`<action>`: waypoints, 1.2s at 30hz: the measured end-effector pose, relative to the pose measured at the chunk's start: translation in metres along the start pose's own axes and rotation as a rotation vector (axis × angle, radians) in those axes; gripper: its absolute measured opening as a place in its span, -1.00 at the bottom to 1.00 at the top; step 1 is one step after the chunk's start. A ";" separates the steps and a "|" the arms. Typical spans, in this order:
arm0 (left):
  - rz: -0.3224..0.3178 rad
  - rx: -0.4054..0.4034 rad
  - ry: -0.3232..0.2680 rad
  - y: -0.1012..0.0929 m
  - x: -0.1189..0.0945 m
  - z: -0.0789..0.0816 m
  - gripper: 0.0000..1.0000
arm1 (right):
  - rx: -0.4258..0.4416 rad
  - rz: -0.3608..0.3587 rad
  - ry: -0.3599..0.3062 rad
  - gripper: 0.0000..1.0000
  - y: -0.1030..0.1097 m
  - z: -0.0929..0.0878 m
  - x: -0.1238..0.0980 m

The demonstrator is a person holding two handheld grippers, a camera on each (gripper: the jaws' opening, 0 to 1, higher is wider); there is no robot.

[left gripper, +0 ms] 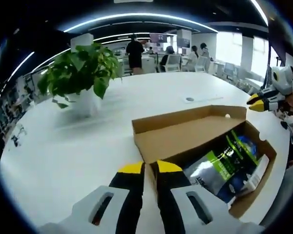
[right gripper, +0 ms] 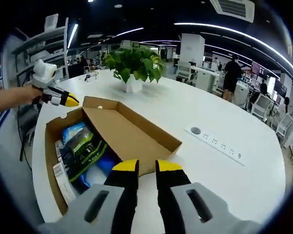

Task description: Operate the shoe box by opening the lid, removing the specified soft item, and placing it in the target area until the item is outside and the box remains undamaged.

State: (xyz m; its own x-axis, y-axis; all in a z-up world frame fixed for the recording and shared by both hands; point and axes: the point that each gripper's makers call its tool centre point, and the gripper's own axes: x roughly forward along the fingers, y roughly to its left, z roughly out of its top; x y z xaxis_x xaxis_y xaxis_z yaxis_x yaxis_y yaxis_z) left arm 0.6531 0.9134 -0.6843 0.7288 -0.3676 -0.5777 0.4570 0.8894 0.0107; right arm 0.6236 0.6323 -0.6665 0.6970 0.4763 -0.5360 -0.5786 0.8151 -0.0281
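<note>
The white table (left gripper: 63, 156) has a leafy plant (left gripper: 80, 68) in a white pot far ahead and to the left of the left claw (left gripper: 150, 168). That claw has its two yellow tips almost together, with only a thin gap, and it holds nothing. Just past its tips is the brown shoe box (left gripper: 195, 131). The lid (left gripper: 178, 134) is already flipped back and lies open right in front of the claw. To the right of the tips, inside the box, sits the soft bag (left gripper: 229, 163), green, black and blue. It has not come out yet.

In the right gripper view, the right claw (right gripper: 146, 168) is also nearly closed and empty. The open lid lies just ahead of it, and the bag (right gripper: 80, 146) is to the left of its tips, down in the box.

So opening looks done. Lifting the bag out and putting it down is still left.

I cannot tell where the bag should go. The words on it are too small to read. The near edge of the box is behind the claw.
</note>
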 end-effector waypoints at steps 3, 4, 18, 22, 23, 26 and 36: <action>-0.002 -0.002 -0.001 -0.004 -0.004 -0.002 -0.85 | 0.006 0.033 0.009 -0.76 0.011 -0.002 -0.003; -0.006 -0.003 -0.001 -0.006 -0.006 -0.003 -0.84 | 0.007 0.042 0.011 -0.75 0.014 -0.002 -0.003; -0.047 -0.004 0.008 -0.033 -0.020 -0.016 -0.72 | -0.006 0.139 0.040 -0.65 0.058 -0.006 0.000; -0.057 0.008 0.014 -0.039 -0.022 -0.020 -0.71 | -0.010 0.163 0.059 -0.64 0.068 -0.011 0.006; -0.058 0.010 0.015 -0.040 -0.023 -0.021 -0.71 | -0.011 0.168 0.065 -0.63 0.071 -0.012 0.007; -0.060 0.011 0.015 -0.042 -0.024 -0.023 -0.71 | -0.012 0.183 0.083 -0.63 0.078 -0.017 0.012; -0.064 0.024 0.010 -0.047 -0.030 -0.024 -0.70 | 0.019 0.219 0.125 -0.60 0.095 -0.028 0.024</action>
State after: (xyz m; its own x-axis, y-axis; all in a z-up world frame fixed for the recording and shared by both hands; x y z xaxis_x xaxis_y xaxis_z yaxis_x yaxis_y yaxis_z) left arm 0.5975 0.8891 -0.6873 0.6927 -0.4206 -0.5860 0.5145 0.8575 -0.0072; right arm 0.5734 0.7123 -0.7061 0.4974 0.5991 -0.6275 -0.7012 0.7035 0.1158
